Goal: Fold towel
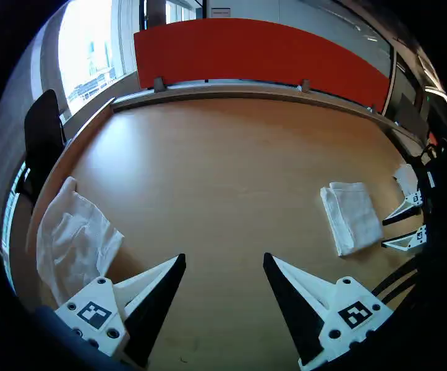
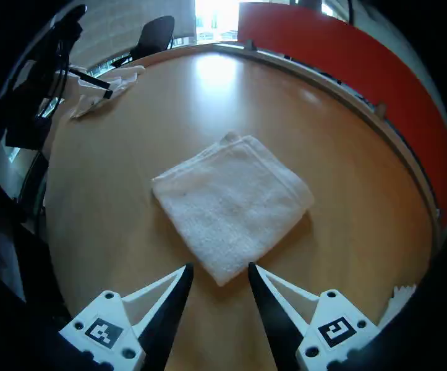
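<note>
Logging your left gripper first: what state?

Released. Your two fingers stand wide apart over the bare table, with nothing between them and nothing touched.

And your right gripper?

Unclenched too. In the right gripper view your fingers are parted, and the near corner of the folded towel pokes into the gap between the tips. Neither finger presses on it. Whether a tip brushes the cloth, cannot tell.

Where does the folded towel sit?

Flat on the wooden table, a neat square turned like a diamond toward your right gripper. It lies well short of the red partition that runs along the far edge. In the left gripper view you see it off to the right, with your right gripper just beside its right edge, fingers pointed at it.

Anything else for the log?

A crumpled towel lies unfolded at the table's left edge, just beside your left gripper's left finger. A black chair stands behind that edge, near the bright window. In the right gripper view the crumpled towel shows far off at the upper left, with your left gripper close by it.
</note>
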Available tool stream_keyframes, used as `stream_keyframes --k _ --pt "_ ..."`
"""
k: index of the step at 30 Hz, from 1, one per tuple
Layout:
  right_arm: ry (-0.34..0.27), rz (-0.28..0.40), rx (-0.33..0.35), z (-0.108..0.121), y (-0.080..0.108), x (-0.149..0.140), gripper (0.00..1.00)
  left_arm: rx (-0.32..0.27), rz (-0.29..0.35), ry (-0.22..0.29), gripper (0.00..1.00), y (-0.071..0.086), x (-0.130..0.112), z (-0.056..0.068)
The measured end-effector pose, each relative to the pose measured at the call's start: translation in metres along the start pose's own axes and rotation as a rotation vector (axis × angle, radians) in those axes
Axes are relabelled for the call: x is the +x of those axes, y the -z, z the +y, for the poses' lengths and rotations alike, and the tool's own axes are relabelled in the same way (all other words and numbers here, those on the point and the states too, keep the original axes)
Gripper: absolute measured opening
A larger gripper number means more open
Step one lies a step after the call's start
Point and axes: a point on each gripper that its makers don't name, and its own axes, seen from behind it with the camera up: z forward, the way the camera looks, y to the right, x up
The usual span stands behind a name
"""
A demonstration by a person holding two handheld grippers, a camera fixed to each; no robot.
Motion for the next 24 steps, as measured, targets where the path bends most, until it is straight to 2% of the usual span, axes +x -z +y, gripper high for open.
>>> stream_keyframes --k 5,8,11,17,24 --pt "-0.002 -0.015 0.001 0.000 -0.001 -0.008 0.67 -0.002 0.001 -0.001 0.93 0.000 0.001 0.001" --pt "-0.006 -0.022 -0.002 0.001 -0.001 -0.011 0.63 -0.002 0.002 -0.002 0.93 0.000 0.001 0.001" --pt "-0.012 -0.029 -0.005 0.001 -0.002 -0.014 0.55 -0.002 0.002 0.000 0.93 0.000 0.001 0.001" --pt "-0.027 -0.031 -0.007 0.001 -0.003 -0.017 0.33 -0.003 0.001 0.006 0.93 0.001 -0.001 0.001" --pt "-0.037 -0.028 -0.012 0.001 -0.003 -0.018 0.21 -0.003 0.003 0.006 0.93 0.001 0.000 0.001"
